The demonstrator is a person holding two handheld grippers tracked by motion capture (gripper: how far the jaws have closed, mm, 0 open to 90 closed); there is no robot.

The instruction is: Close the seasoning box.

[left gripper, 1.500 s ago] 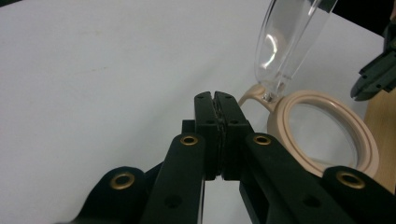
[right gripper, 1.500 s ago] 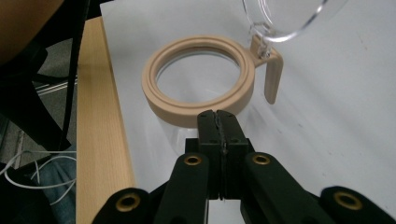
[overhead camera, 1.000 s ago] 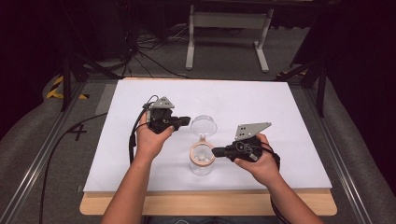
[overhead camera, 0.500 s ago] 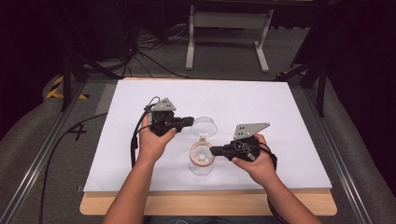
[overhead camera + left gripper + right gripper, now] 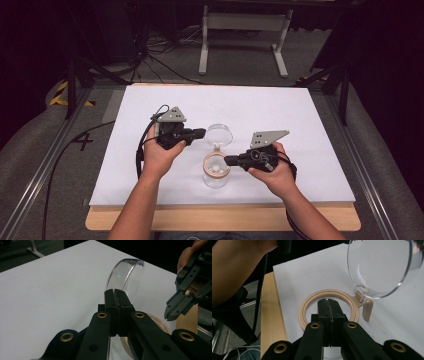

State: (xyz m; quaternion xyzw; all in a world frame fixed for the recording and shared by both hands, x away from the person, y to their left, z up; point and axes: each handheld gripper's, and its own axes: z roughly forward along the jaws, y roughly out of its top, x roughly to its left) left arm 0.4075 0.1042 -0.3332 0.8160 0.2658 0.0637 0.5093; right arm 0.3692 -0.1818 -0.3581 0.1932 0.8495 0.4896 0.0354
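A clear jar with a tan collar stands near the front of the white table; its hinged clear lid is swung open and upright. The left gripper pinches the lid's rim, jaws pressed together – the right gripper pinches the collar. Judging by this, opening looks done. Small white items inside appear from the high view; the right gripper view reveals the hinge – the left gripper view, the lid's edge
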